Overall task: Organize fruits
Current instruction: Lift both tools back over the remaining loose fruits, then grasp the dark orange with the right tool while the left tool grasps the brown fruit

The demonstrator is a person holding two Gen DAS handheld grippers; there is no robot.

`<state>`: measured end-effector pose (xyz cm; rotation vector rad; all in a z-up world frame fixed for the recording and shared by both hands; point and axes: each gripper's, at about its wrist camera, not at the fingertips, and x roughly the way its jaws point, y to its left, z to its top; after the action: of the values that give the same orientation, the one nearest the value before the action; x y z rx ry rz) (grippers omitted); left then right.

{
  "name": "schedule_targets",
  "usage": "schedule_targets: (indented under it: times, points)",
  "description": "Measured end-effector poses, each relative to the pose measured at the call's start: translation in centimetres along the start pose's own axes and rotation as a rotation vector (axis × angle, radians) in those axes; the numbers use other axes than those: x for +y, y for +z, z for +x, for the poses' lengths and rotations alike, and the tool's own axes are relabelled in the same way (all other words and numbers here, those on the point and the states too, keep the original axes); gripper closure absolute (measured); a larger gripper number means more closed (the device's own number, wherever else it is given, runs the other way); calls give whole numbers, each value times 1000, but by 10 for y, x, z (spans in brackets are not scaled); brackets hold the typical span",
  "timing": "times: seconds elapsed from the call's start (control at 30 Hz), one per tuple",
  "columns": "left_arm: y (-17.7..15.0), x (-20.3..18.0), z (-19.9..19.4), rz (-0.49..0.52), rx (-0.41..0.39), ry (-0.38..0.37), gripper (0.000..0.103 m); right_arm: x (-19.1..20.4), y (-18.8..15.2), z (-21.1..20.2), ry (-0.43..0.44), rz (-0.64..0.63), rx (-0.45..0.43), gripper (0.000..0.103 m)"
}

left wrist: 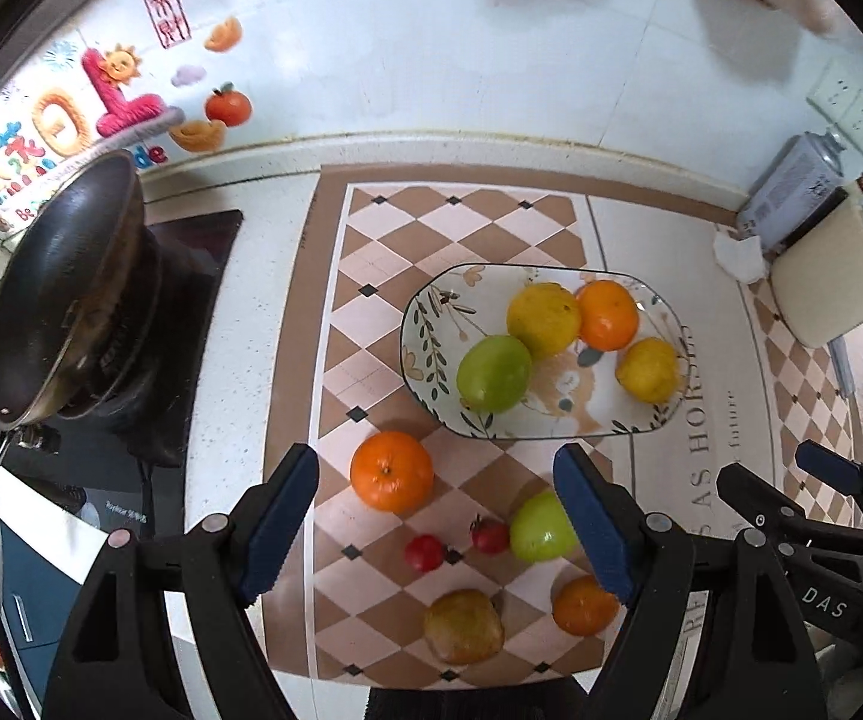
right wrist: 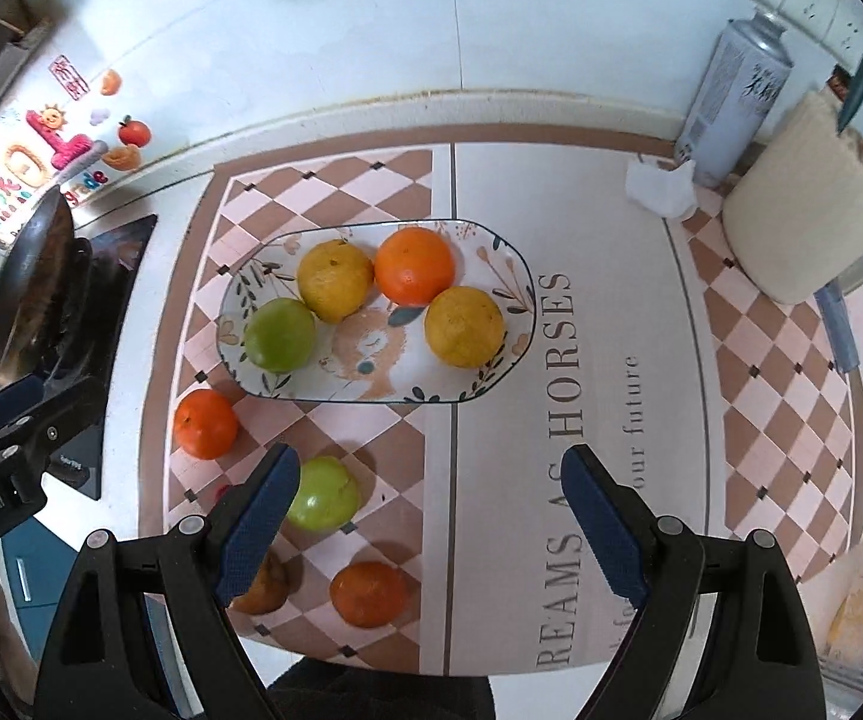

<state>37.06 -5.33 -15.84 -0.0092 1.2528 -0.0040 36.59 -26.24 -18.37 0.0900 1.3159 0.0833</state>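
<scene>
An oval patterned plate point(left wrist: 431, 324) point(right wrist: 509, 276) holds a green fruit point(left wrist: 493, 372) point(right wrist: 279, 334), two yellow fruits point(left wrist: 542, 318) point(right wrist: 463, 326) and an orange point(left wrist: 607, 314) point(right wrist: 414, 266). On the checkered mat in front of it lie an orange point(left wrist: 391, 470) point(right wrist: 206, 423), a green fruit point(left wrist: 539, 528) point(right wrist: 324, 495), two small red fruits point(left wrist: 424, 552), a brownish fruit point(left wrist: 463, 625) and a darker orange point(left wrist: 583, 605) point(right wrist: 369, 593). My left gripper point(left wrist: 440, 525) hangs open high above the loose fruit, holding nothing. My right gripper point(right wrist: 431, 516) is open and empty too.
A dark wok point(left wrist: 65, 294) sits on a black cooktop point(left wrist: 191, 252) at the left. At the back right stand a spray can point(right wrist: 731, 102), a crumpled tissue point(right wrist: 659, 186) and a cream container point(right wrist: 809, 222). The tiled wall with stickers point(left wrist: 101, 96) runs behind.
</scene>
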Motion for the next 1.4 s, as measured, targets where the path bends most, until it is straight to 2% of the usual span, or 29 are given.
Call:
schedule_targets:
  times: [0.37,0.7,0.8,0.9,0.97,1.1,1.23,1.4]
  points:
    - [-33,-4,-58,15,-77,-22,23,11,-30,-70,-20,-8,-112,12]
    - [-45,-2,-84,6,-121,-23,23,18,-44,-98,42,12,-146,12]
    - [-47,1,-80,-12,-116,-11,23,18,-48,-80,64,1,-103,12]
    - [-51,8,-63,-27,-81,25,23,16,-57,-38,110,10,-9,12]
    - [-56,13,-42,-29,-30,52,8,14,-64,-8,136,23,62,12]
    - [-70,26,3,-51,89,96,6,11,-84,62,184,65,203,12]
    - [-85,41,43,-121,220,80,6,10,-99,107,185,71,283,21]
    - [-100,46,78,-207,351,4,6,17,-110,143,216,52,354,32]
